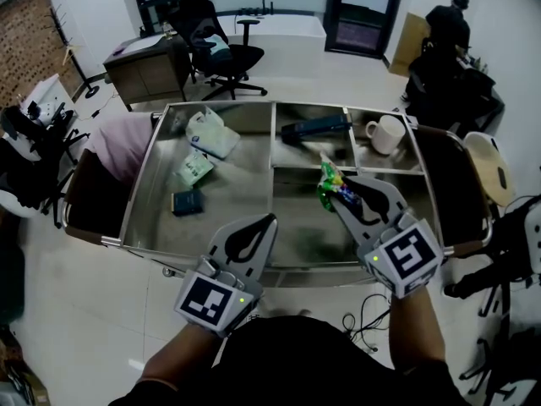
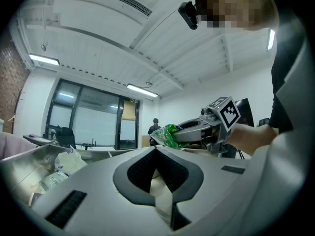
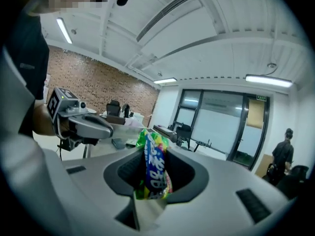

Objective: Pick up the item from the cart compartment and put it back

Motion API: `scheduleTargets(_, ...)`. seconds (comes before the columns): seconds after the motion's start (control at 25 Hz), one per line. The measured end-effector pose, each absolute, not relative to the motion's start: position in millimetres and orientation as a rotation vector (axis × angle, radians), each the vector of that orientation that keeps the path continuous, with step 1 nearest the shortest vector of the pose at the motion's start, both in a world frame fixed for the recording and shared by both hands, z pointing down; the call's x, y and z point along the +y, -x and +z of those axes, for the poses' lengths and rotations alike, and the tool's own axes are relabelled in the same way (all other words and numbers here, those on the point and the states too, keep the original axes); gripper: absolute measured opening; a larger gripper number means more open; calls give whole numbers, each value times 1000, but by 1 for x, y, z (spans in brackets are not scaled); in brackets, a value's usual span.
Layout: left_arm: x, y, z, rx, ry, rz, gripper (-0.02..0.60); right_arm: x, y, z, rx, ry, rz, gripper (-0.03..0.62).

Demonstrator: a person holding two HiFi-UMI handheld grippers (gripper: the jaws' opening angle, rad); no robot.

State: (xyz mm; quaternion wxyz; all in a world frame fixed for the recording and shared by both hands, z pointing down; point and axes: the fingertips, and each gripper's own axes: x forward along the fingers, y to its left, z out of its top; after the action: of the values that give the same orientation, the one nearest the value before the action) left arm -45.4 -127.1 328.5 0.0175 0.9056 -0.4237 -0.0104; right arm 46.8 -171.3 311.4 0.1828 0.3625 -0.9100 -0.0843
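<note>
Right claw [image 1: 342, 193], angled forward over the cart [image 1: 135, 205], clamps a green packet [image 1: 330, 184], probably candy; left claw [image 1: 270, 220] hovers closed.

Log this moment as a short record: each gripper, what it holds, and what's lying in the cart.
left gripper: jaws together, empty, over the cart's near edge
right gripper: closed on a green snack packet, held above the cart's middle
cart: metal, split into compartments
left compartment: white bag, green pouch, small dark box
far middle compartment: dark blue box
far right compartment: white mug
</note>
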Motion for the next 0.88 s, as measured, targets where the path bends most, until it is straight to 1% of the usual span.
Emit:
scheduleTargets(0.24, -128, 47, 328, -1320, -2810, -39, 0, -188, -31, 324, -2469, -952, -331, 124)
scheduleTargets(0.56, -129, 49, 331, -1320, -2805, -37, 0, -205, -15, 361, -2273, -840, -483, 124)
scheduleTargets(0.88, -130, 53, 332, -1332, -2794, -38, 0, -213, -2, 389, -2217, -764, -475, 132)
